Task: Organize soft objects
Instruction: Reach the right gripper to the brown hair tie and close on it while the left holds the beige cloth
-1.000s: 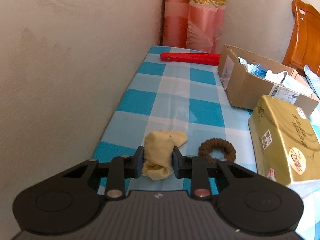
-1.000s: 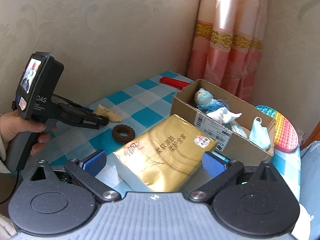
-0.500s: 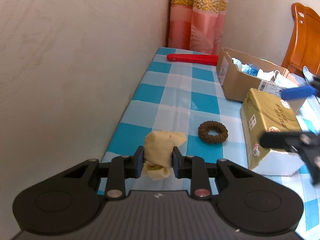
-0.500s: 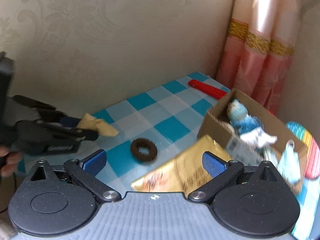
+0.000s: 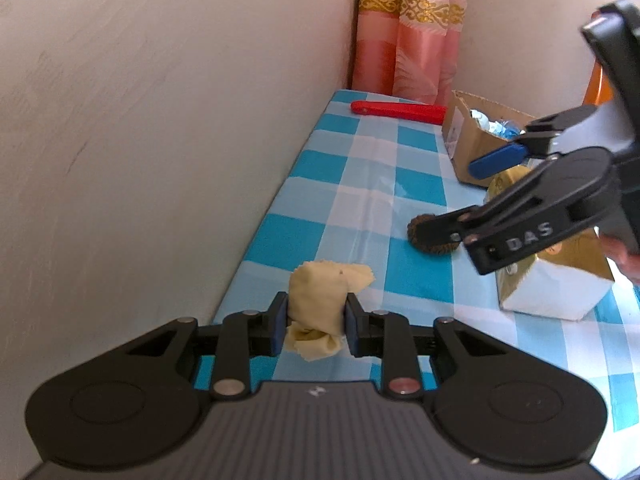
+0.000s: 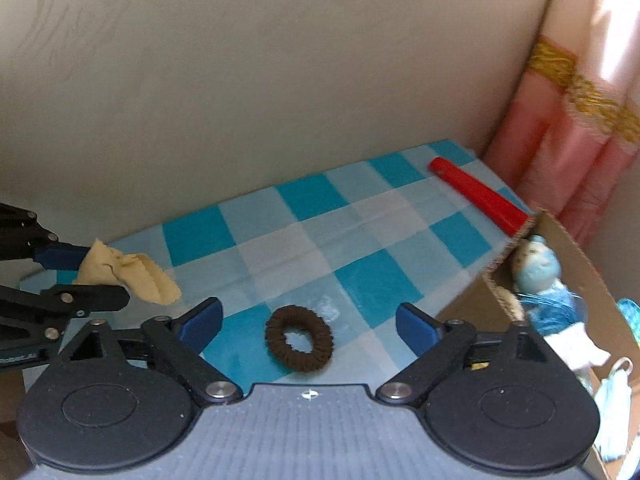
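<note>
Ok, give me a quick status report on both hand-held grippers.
Left hand-held gripper shut on yellow cloth. Right hand-held gripper closing around brown hair scrunchie, pads not touching. Nothing in the way.

A home room: pink curtains with gold patterned bands [image 5: 408,44] hang in the far corner, beige embossed wallpaper [image 6: 240,80] covers the wall, and a blue-and-white checked cloth [image 5: 372,184] covers the tabletop.

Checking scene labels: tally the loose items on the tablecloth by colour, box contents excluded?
Yellow: 1, cloth, clamped in the left gripper
Brown: 1, hair tie
Red: 1, flat tool
Gold: 1, tissue pack
Total: 4
</note>
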Action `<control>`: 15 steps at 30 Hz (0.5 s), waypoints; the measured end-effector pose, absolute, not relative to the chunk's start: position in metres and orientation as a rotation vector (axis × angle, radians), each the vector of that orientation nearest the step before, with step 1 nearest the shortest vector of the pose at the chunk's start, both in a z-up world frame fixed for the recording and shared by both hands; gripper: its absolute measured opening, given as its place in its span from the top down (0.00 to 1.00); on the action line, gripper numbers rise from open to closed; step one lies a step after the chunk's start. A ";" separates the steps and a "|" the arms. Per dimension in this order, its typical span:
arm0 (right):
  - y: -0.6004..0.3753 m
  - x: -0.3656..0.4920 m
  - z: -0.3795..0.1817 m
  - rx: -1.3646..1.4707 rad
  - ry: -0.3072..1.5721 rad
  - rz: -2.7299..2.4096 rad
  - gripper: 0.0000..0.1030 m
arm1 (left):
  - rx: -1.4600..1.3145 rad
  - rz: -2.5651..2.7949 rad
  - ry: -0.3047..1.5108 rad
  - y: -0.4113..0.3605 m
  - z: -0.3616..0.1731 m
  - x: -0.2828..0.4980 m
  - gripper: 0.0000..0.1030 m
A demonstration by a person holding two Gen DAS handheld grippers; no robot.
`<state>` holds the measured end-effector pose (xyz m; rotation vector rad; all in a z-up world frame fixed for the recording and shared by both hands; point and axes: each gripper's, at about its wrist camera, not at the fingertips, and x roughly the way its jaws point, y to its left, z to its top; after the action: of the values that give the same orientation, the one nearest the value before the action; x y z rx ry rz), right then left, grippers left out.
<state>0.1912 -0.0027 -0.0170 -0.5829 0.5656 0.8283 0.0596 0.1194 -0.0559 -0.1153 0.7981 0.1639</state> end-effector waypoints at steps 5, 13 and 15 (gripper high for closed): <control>0.011 0.197 -0.029 -0.635 0.612 0.853 0.16 | -0.119 0.158 0.796 0.119 -0.056 0.057 0.74; 0.018 0.210 -0.037 -0.609 0.691 0.867 0.19 | -0.125 0.156 0.793 0.120 -0.056 0.056 0.74; 0.019 0.212 -0.038 -0.599 0.706 0.867 0.19 | -0.126 0.157 0.792 0.120 -0.056 0.055 0.74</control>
<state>0.2122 0.0187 -0.0381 -0.5985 0.7056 0.8671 0.0552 0.1200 -0.0560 -0.1265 0.7924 0.1572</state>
